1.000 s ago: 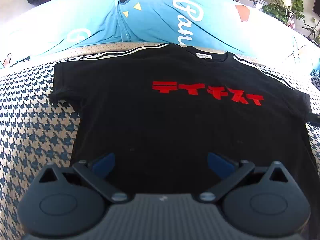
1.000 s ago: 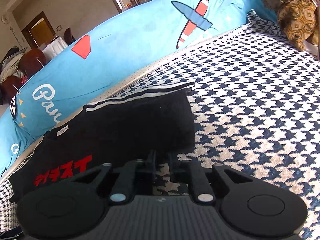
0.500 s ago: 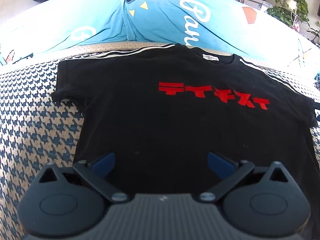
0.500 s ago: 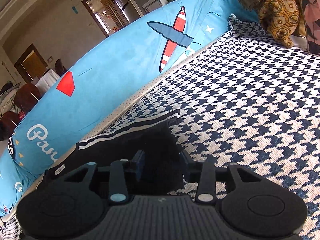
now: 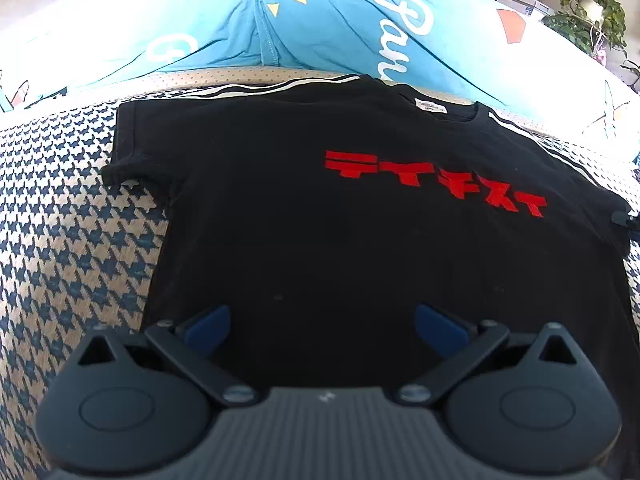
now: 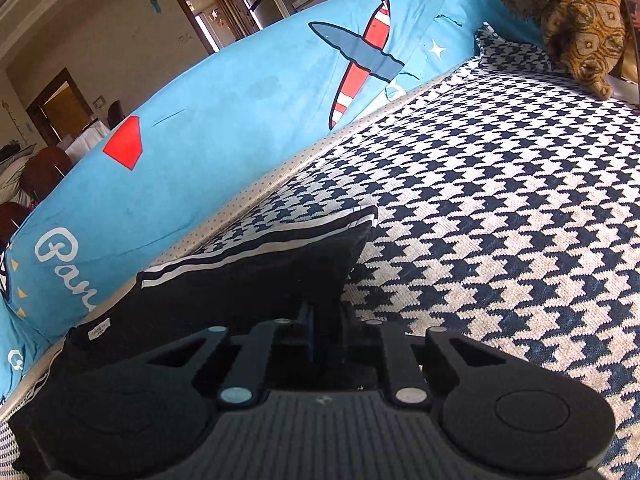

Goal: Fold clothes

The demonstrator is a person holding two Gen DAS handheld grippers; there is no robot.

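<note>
We see left gripper (image 5: 322,330) spread wide above black red-lettered cotton T-shirt (image 5: 340,220), touching nothing; right gripper (image 6: 324,322) clamped on its striped sleeve (image 6: 280,264).

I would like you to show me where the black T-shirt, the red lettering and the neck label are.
black T-shirt (image 5: 304,248): left wrist view, on the plain chest cloth.
red lettering (image 5: 432,178): left wrist view, on a middle character.
neck label (image 5: 431,105): left wrist view, on the white tag inside the collar.
</note>
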